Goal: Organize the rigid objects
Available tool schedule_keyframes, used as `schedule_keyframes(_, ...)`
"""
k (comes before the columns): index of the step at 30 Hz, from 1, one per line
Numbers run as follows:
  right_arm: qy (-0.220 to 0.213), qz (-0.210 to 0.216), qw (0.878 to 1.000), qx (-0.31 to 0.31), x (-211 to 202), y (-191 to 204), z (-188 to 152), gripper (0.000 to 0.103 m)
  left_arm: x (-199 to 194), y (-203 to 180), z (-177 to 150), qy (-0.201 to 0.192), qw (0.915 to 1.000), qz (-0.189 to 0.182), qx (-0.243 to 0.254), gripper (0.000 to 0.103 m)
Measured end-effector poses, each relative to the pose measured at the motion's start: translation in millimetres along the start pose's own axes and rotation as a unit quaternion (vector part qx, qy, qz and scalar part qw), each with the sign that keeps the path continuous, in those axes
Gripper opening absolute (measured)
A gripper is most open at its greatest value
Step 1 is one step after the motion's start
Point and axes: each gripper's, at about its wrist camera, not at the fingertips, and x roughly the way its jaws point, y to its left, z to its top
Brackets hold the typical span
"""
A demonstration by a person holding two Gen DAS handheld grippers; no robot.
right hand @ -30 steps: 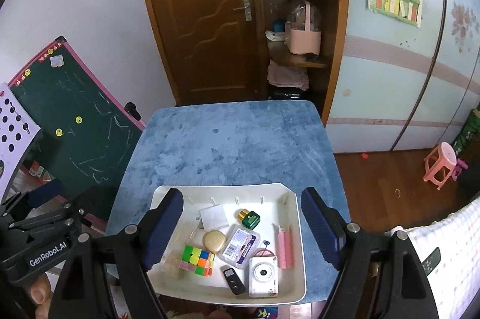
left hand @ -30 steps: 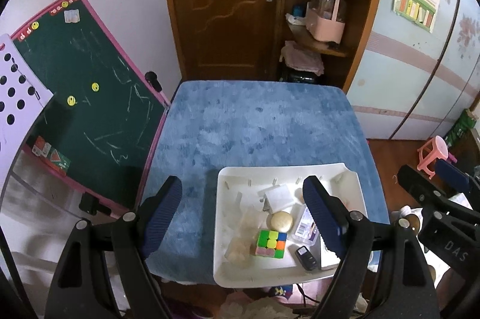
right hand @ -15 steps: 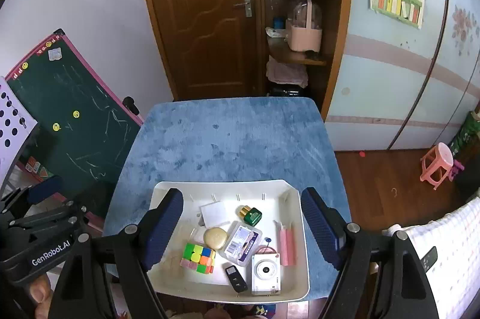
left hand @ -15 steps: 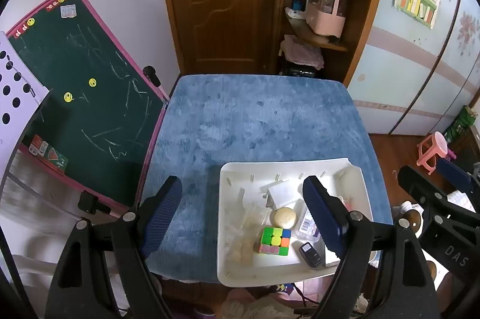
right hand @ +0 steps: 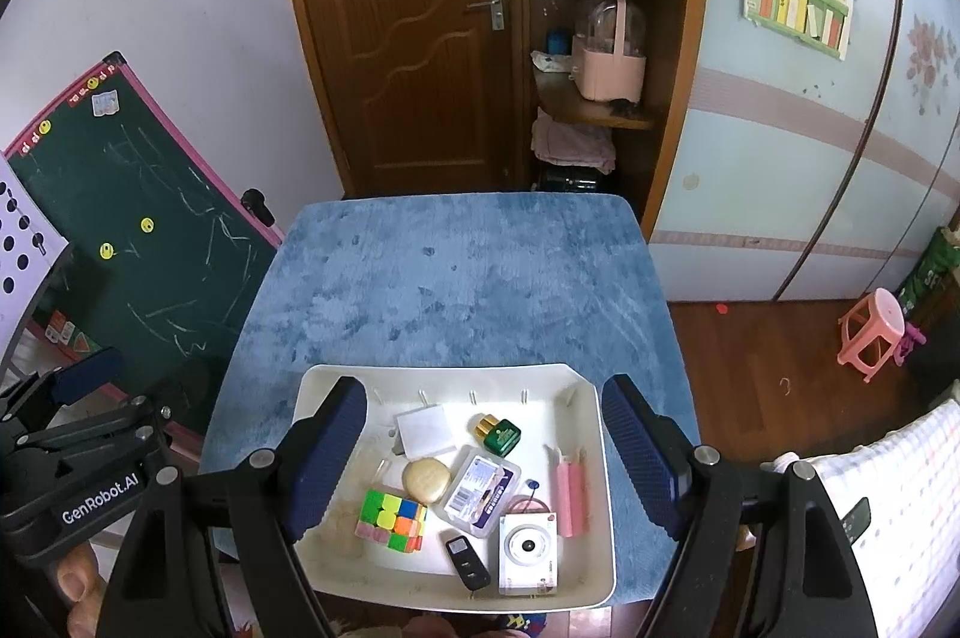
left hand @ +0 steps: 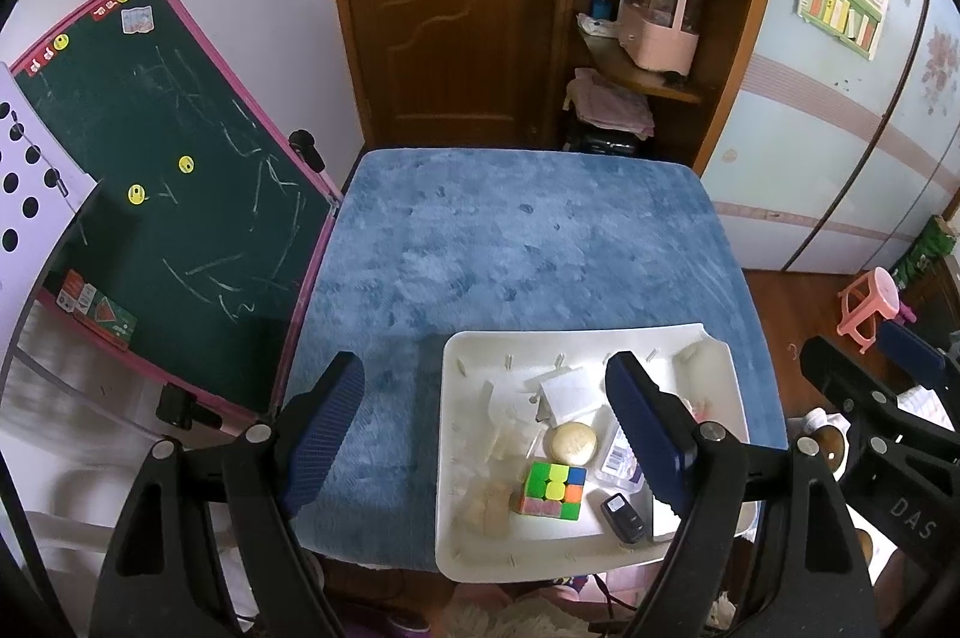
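A white tray [right hand: 591, 458] sits at the near edge of a blue-covered table [right hand: 456, 290]. In it lie a colour cube [right hand: 391, 521], a beige oval soap [right hand: 425, 479], a white card [right hand: 423, 429], a green bottle [right hand: 497, 433], a clear plastic case [right hand: 481, 488], a white toy camera [right hand: 528, 551], a black remote [right hand: 467, 561] and a pink stick [right hand: 570, 494]. My right gripper [right hand: 483, 464] hangs open above the tray, holding nothing. My left gripper [left hand: 483, 434] is open too, above the tray [left hand: 447, 428] and its left rim, with the cube [left hand: 552, 489] and soap [left hand: 575, 443] between its fingers in view.
A green chalkboard [left hand: 174, 194] leans at the table's left. Behind the table stand a wooden door [right hand: 408, 20] and corner shelves with a pink basket [right hand: 609, 68]. A pink stool [right hand: 870, 332] stands on the wood floor at the right. The far half of the table is bare.
The left wrist view has shifted a little, so the tray sits lower and more to the right in it. Both grippers stay open; nothing in the tray has moved.
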Motion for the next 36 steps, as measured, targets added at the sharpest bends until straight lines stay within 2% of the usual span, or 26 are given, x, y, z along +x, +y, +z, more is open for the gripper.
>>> schedule_keyframes(36, 0.009, 0.005, 1.0, -0.008, 7.0, 1.0, 1.1, 0.081, 3.1, 4.2, 2.3, 0.004, 0.9999, 0.002, 0.013, 0.085)
